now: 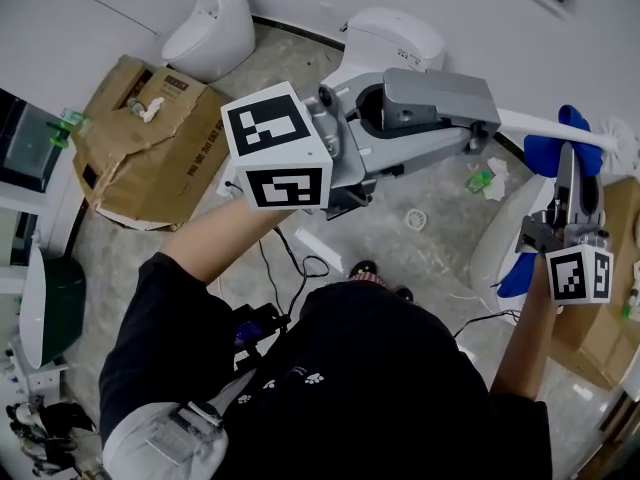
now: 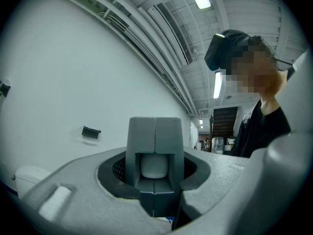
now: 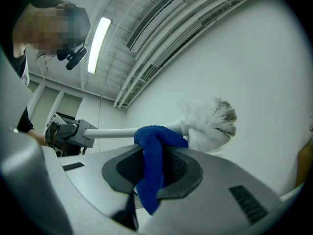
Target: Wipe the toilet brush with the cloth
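Cloth (image 3: 151, 151) is hanging pinched in the right gripper (image 1: 566, 163), draped over the toilet brush (image 1: 530, 124) handle beside its bristles at right, while the left gripper (image 1: 485, 123) is clamping the handle's other end; firm, even strokes seem wise.

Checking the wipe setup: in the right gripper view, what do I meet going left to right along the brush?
The left hand-held gripper → white brush handle → blue cloth → bristle head.
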The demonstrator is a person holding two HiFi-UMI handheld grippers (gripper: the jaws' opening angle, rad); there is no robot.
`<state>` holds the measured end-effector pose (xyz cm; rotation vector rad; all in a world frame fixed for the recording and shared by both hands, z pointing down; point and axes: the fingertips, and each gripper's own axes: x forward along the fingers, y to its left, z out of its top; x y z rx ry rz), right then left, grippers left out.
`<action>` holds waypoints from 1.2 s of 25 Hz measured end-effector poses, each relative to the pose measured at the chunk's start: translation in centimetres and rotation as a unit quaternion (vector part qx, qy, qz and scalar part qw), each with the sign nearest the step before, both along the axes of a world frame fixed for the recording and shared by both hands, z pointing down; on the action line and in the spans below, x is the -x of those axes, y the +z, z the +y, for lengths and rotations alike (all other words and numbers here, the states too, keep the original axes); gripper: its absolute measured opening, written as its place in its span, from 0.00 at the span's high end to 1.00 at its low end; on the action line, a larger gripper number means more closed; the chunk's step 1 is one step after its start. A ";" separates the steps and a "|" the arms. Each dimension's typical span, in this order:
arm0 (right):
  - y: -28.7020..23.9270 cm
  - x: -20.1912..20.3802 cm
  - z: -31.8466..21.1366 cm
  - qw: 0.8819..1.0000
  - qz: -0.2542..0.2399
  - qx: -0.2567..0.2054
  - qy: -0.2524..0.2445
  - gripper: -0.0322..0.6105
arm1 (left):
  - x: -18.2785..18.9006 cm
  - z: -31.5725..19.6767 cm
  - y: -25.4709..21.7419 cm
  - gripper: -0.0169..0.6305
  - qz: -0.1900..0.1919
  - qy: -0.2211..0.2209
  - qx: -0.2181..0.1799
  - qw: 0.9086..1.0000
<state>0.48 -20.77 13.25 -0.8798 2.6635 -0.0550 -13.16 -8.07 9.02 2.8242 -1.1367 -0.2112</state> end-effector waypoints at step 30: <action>1.1 0.8 2.9 0.998 0.053 -0.044 -0.010 0.83 | 2.1 -0.8 2.1 0.72 -0.039 -0.067 -0.010 0.997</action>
